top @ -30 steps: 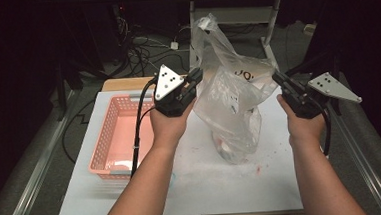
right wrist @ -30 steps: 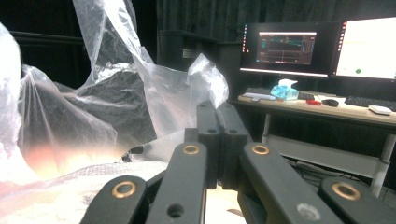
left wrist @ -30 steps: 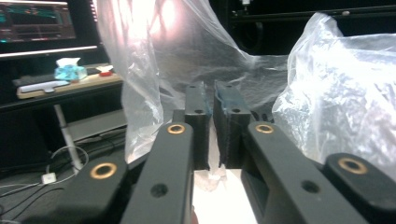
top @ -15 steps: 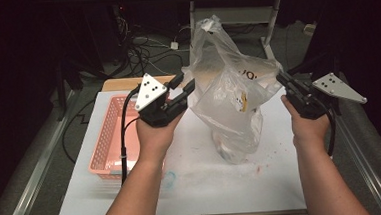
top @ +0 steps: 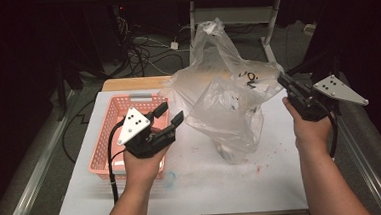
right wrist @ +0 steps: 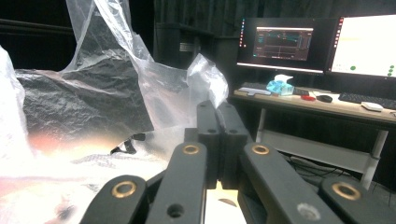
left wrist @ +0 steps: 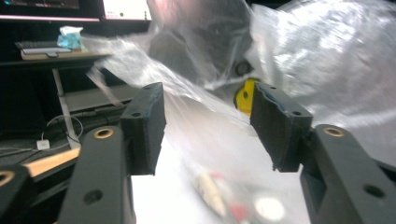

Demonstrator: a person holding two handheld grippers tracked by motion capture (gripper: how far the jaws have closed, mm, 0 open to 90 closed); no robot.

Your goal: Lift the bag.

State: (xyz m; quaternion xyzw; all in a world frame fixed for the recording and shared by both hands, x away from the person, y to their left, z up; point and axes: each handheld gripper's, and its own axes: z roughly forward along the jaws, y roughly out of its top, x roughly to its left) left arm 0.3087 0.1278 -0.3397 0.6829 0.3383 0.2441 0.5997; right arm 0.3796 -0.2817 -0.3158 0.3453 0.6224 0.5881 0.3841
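Glossy clear plastic bag [top: 228, 105], matt pink plastic basket [top: 110, 123]

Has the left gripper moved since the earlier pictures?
Yes. The left gripper has come away from the plastic bag, leftward and toward the person, to above the pink basket; its jaws have just been opening, with nothing between them.

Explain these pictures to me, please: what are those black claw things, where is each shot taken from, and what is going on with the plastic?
A person holds two hand-held grippers, each with two black jaws. The overhead picture looks down on a white table. The other two come from small cameras riding on each gripper, looking along its jaws. On the table stand a clear plastic bag and a pink basket. The right gripper is shut on the bag's edge, holding it up; its own view shows the jaws pressed together on the film. The left gripper has just been opening: its jaws stand apart beside the bag with nothing pinched. Small items lie inside the bag, too blurred to name.
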